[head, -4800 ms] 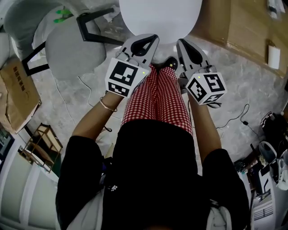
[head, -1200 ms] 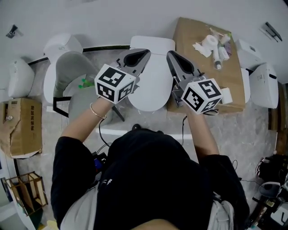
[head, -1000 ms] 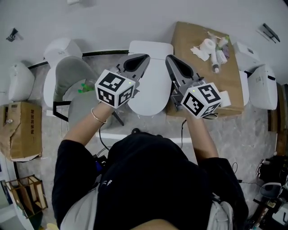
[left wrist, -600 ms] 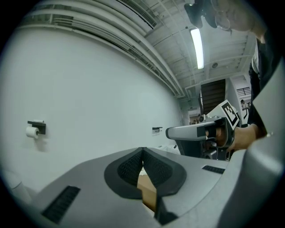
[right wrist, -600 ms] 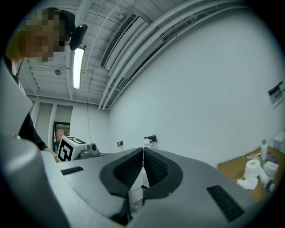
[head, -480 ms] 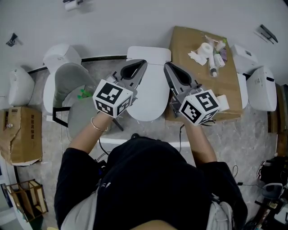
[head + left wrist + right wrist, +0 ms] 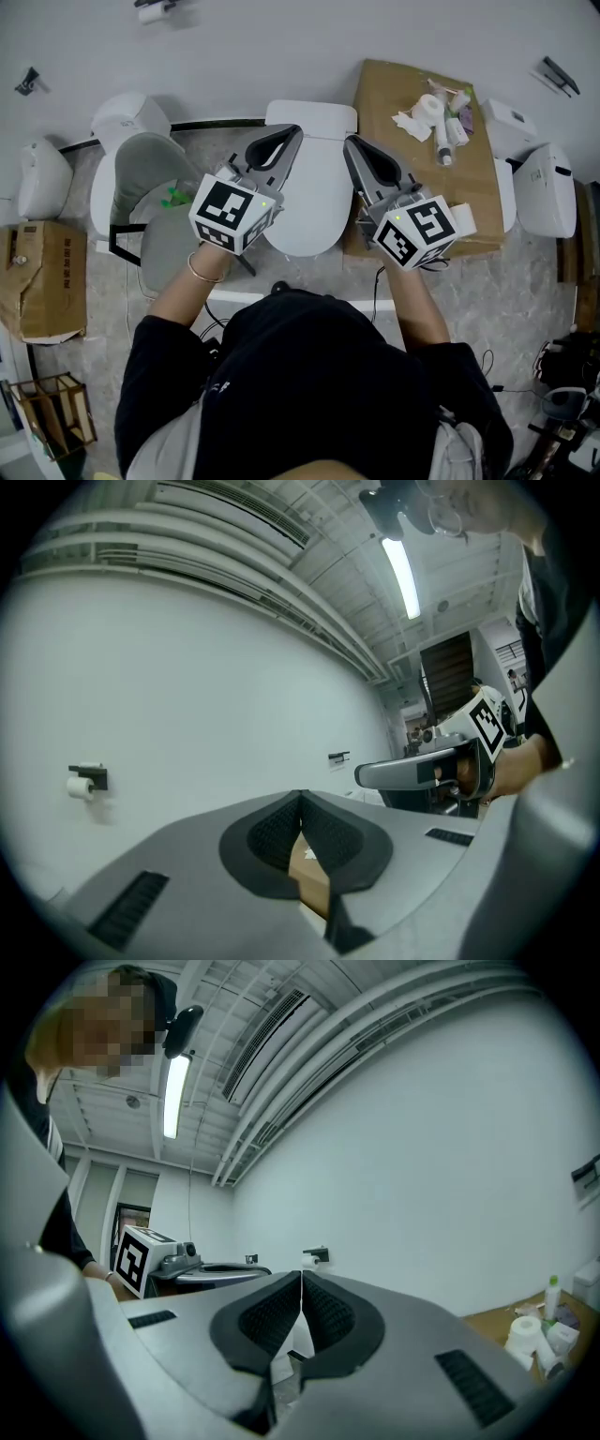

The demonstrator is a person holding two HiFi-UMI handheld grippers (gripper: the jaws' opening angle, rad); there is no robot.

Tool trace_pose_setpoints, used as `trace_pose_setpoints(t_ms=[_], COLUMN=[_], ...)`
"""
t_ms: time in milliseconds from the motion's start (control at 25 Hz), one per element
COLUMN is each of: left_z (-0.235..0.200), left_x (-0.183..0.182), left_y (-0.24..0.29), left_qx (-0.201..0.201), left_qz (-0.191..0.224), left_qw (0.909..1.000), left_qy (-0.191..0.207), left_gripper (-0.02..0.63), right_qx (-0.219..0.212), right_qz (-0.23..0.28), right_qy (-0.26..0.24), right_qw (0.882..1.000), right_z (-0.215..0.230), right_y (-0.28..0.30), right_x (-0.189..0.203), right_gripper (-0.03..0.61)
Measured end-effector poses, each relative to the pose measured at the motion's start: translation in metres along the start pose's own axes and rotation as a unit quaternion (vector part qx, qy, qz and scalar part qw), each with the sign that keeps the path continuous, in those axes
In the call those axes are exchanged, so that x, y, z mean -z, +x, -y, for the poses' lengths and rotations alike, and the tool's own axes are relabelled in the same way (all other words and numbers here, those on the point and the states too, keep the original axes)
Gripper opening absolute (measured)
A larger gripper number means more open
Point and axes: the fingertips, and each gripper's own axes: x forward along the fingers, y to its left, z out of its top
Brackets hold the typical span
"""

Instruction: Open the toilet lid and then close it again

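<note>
A white toilet (image 7: 314,178) stands against the wall with its lid down, straight ahead in the head view. My left gripper (image 7: 289,134) hovers over the lid's left side and my right gripper (image 7: 352,143) over its right side; both are shut with nothing between the pads. In the left gripper view the left gripper (image 7: 300,799) points up at the white wall, with the right gripper (image 7: 422,772) beside it. In the right gripper view the right gripper (image 7: 301,1282) also faces the wall, with the left gripper (image 7: 187,1265) alongside.
A brown cardboard box (image 7: 422,178) with paper rolls and bottles (image 7: 441,117) stands right of the toilet. A grey chair (image 7: 155,202) and other white toilets (image 7: 117,122) are at the left. More white fixtures (image 7: 544,187) stand at the right. A paper holder (image 7: 87,780) hangs on the wall.
The view has risen from the floor and my legs to the whole toilet. Over the last second both grippers stay shut above the lid, drifting slightly toward me.
</note>
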Motion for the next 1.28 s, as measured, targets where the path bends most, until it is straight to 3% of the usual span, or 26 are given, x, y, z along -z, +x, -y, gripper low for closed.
trace_pose_setpoints(t_ms=[120,400,1040,1280], left_z=[-0.001,0.005,0.010,0.013], left_x=[0.005,-0.001,0.000,0.005], left_y=[-0.001,-0.002,0.005,0.003], left_qx=[0.002,0.008,0.019,0.025], left_qz=[-0.003,0.004,0.002,-0.003], left_qw=[0.9998,0.9999,0.9996,0.9994], left_qy=[-0.020,-0.013,-0.020,-0.024], left_gripper=[0.005,0.005,0.005,0.005], right_qx=[0.004,-0.004,-0.003,-0.017], right_qz=[-0.001,0.022,0.014,-0.007], right_qy=[-0.006,-0.007,0.006,-0.015], right_qw=[1.000,1.000,1.000,1.000], right_z=[-0.001,-0.004,0.004,-0.007], right_y=[-0.001,-0.006,-0.006,-0.004], right_x=[0.001,-0.004,0.001,0.006], right_gripper=[0.021,0.021,0.022,0.020])
